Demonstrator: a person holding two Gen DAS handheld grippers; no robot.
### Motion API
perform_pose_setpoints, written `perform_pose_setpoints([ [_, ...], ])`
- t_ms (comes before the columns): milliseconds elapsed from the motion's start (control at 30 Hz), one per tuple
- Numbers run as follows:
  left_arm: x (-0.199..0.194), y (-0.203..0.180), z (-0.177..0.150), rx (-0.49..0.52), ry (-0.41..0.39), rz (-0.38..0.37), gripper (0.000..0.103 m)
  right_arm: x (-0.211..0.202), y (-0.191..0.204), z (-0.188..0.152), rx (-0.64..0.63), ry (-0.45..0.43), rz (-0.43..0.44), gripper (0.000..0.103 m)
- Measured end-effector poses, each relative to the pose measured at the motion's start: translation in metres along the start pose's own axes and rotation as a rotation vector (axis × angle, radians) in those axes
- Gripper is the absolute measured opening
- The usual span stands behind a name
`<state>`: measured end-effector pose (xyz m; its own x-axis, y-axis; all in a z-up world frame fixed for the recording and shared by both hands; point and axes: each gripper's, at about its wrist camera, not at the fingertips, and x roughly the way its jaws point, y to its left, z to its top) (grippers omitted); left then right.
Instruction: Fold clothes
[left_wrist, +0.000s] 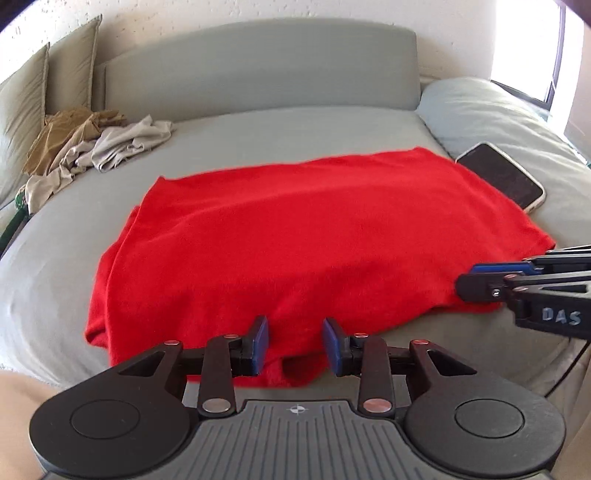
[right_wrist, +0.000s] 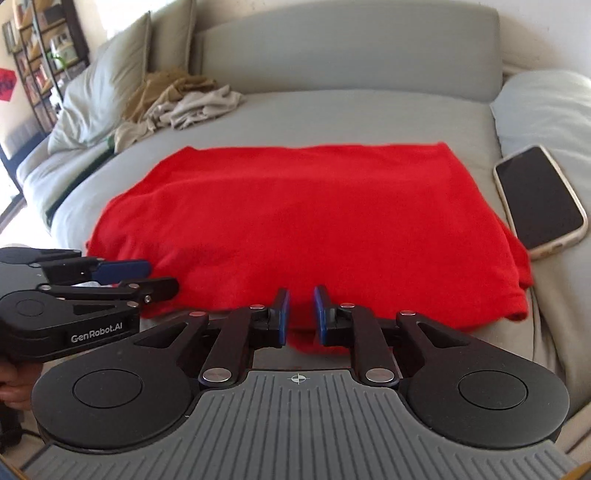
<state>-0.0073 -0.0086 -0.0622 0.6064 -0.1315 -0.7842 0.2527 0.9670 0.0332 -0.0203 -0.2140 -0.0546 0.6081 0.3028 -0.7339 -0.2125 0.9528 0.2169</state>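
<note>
A red garment (left_wrist: 306, 236) lies folded flat on the grey sofa seat (left_wrist: 236, 136); it also fills the middle of the right wrist view (right_wrist: 306, 221). My left gripper (left_wrist: 295, 341) is open and empty at the garment's near edge, left of centre. My right gripper (right_wrist: 300, 314) is open and empty at the near edge too, further right. Each gripper shows in the other's view: the right gripper (left_wrist: 469, 282) comes in from the right edge, and the left gripper (right_wrist: 159, 277) from the left edge, both just over the garment's near corners.
A phone (left_wrist: 504, 177) lies face up right of the garment, also in the right wrist view (right_wrist: 541, 199). A heap of beige and tan clothes (left_wrist: 96, 147) sits at the back left by the cushions (left_wrist: 40, 88). A pale pillow (left_wrist: 491, 110) is at the right.
</note>
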Motion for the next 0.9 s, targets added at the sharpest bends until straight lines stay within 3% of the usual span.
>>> perform_pose_setpoints([
  [133, -0.017, 0.015, 0.004, -0.105, -0.074, -0.046, 0.037, -0.032, -0.036, -0.012, 0.224, -0.049, 0.052, 0.063],
  [300, -0.006, 0.021, 0.012, -0.247, -0.2, -0.133, 0.042, -0.057, -0.085, -0.027, 0.522, -0.153, 0.089, 0.068],
  [533, 0.025, 0.04, 0.013, -0.366, -0.14, -0.212, 0.044, -0.043, -0.143, -0.052, 0.985, -0.173, 0.188, 0.068],
  [600, 0.027, 0.041, 0.013, -0.357, -0.133, -0.219, 0.045, -0.039, -0.147, -0.055, 1.027, -0.178, 0.171, 0.069],
  [767, 0.027, 0.036, 0.011, -0.294, -0.141, -0.213, 0.047, -0.023, -0.15, -0.048, 0.988, -0.179, 0.118, 0.068],
  [900, 0.027, 0.041, 0.009, -0.302, -0.142, -0.231, 0.048, -0.01, -0.152, -0.042, 0.94, -0.207, 0.117, 0.067],
])
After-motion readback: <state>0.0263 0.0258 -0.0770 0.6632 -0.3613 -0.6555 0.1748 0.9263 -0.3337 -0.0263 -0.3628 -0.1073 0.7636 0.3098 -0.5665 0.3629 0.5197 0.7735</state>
